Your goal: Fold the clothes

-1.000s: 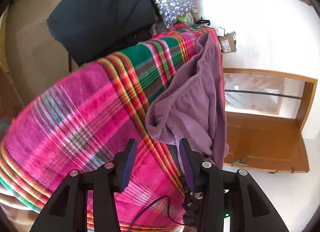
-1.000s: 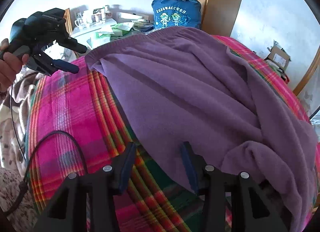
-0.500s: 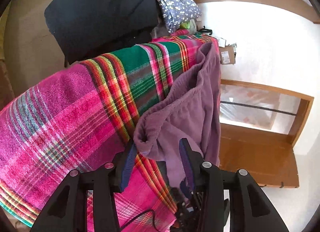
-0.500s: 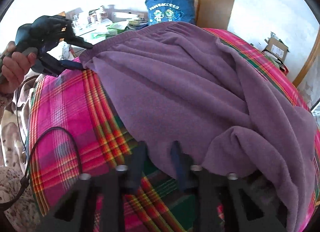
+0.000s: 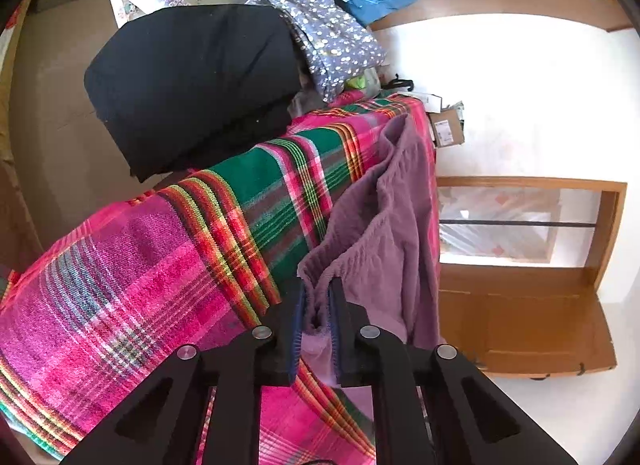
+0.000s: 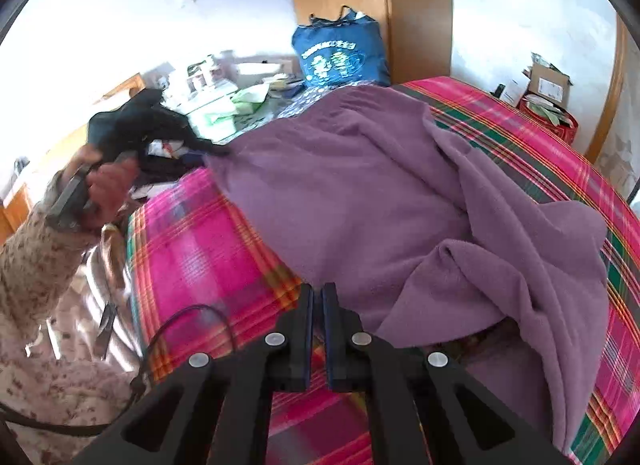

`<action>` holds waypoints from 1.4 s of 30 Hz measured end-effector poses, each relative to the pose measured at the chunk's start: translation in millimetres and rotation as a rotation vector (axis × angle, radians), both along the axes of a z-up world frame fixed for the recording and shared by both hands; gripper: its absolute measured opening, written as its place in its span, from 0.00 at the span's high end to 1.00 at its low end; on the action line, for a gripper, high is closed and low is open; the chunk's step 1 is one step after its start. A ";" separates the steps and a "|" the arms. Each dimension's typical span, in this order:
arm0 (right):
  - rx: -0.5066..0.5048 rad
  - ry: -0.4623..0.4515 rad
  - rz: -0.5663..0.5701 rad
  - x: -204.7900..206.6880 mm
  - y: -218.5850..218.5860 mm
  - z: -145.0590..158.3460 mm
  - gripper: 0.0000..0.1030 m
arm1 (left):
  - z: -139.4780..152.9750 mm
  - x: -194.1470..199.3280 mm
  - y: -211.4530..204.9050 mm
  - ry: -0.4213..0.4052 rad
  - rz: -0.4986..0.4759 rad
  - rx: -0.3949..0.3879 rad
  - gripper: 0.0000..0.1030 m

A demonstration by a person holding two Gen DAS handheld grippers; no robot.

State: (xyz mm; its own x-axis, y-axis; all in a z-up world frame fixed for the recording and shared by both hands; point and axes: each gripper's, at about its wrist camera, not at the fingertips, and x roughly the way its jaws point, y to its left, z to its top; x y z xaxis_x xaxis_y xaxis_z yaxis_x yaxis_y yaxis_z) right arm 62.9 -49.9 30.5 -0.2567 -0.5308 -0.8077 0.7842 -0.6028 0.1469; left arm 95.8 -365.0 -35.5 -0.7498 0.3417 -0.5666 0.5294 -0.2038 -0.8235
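Two tools are closed on one purple garment, which is spread over a plaid blanket on the bed. The left tool is clamped on the gathered waistband corner. The right tool has its fingers almost together at the near hem, and a thin edge of cloth seems to be pinched there, but this is not clearly seen.

For a good fold, both corners should be held firmly, the edge between them kept taut and level, and any lift made evenly, so that the bunched lump at the right side is not dragged under.

How many layers are caught in each tool cannot be told. The far leg is hidden under folds, and the person's hand is blurred.
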 end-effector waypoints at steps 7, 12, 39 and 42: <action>-0.002 -0.084 -0.018 9.9 9.7 -14.8 0.96 | -8.6 13.4 5.7 0.027 -0.062 -0.014 0.89; 0.047 -0.078 0.005 13.3 4.7 -22.6 0.96 | -13.8 22.9 10.9 0.016 -0.076 0.020 0.76; -0.028 -0.095 0.042 24.7 -30.5 -20.8 0.95 | 9.2 20.7 -13.4 0.012 0.089 -0.092 0.91; -0.058 -0.107 0.083 29.5 -46.4 -18.4 0.95 | 17.6 25.3 -26.0 0.027 0.132 -0.106 0.91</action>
State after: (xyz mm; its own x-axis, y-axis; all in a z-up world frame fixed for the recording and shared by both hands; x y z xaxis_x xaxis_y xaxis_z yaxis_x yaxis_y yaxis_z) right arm 92.4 -96.3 12.1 -0.1245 -0.5930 -0.7956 0.8088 -0.5251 0.2648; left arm 121.1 -391.0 -17.9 -0.7996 0.1787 -0.5733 0.5353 -0.2203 -0.8154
